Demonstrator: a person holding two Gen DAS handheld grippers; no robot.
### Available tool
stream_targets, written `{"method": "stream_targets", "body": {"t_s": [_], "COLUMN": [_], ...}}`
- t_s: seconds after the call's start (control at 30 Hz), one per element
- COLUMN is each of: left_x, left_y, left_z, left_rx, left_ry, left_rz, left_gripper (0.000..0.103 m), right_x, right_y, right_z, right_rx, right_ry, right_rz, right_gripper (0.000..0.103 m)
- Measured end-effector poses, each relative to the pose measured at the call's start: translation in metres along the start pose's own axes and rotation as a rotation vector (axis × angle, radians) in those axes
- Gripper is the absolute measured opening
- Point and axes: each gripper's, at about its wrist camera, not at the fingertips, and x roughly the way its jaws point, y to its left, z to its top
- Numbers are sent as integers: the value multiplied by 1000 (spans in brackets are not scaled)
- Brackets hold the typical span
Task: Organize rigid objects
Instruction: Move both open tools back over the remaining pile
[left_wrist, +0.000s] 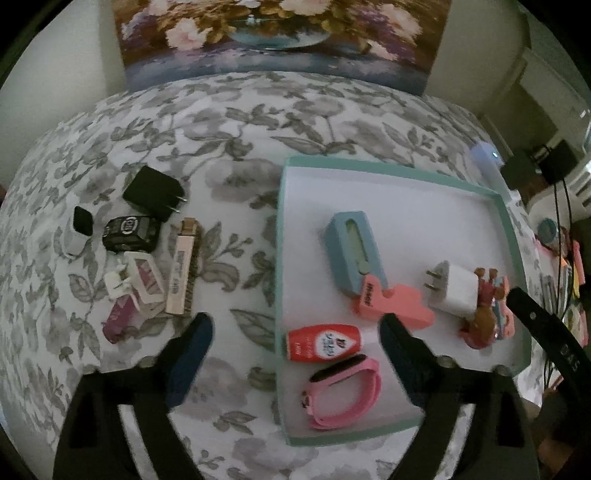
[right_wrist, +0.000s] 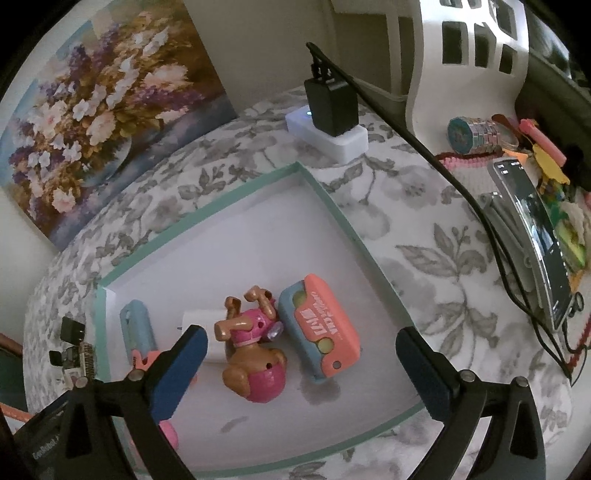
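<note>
Your left gripper (left_wrist: 295, 332) hangs over the near left edge of the teal-rimmed tray (left_wrist: 491, 195), its jaws spread wide with nothing clamped; one finger stands over the floral cloth (left_wrist: 229, 155) of the worktop, the other over the tray floor. Between and just beyond them in the tray lie a red bottle (left_wrist: 322, 341) and, nearer you, a pink wristband (left_wrist: 345, 391). Further in sit a blue case (left_wrist: 352, 254), a pink flat piece (left_wrist: 395, 302) touching its near end, and a white plug adapter (left_wrist: 452, 288) beside a brown-and-pink toy dog (right_wrist: 255, 354). Outside the tray, on the cloth to the left, a cluster waits: a black adapter (left_wrist: 153, 192), a small black box (left_wrist: 129, 232), a white-and-black cube (left_wrist: 77, 232), a white clip (left_wrist: 142, 284), a purple piece (left_wrist: 118, 317) and a pale slim tube (left_wrist: 181, 269). Your right gripper (right_wrist: 301, 354) hovers over the tray's right part, jaws likewise wide apart and empty, with the toy dog and a coral-and-blue box (right_wrist: 321, 328) lying side by side, touching, between the fingers.
</note>
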Motion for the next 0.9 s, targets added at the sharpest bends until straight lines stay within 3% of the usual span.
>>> {"method": "stream_targets", "body": {"t_s": [0.53, 0.9], "left_x": [-6, -11], "left_y": [38, 75], "left_z": [8, 16], "left_rx": [-84, -142], "left_ry": [-71, -83], "left_rz": [102, 123], "left_gripper": [97, 97], "right_x": [-8, -14], "right_y": [27, 59], "right_z": [-6, -16], "right_rx": [-81, -132], "right_ry": [-22, -18], "right_rz": [12, 63], "right_gripper": [103, 103]}}
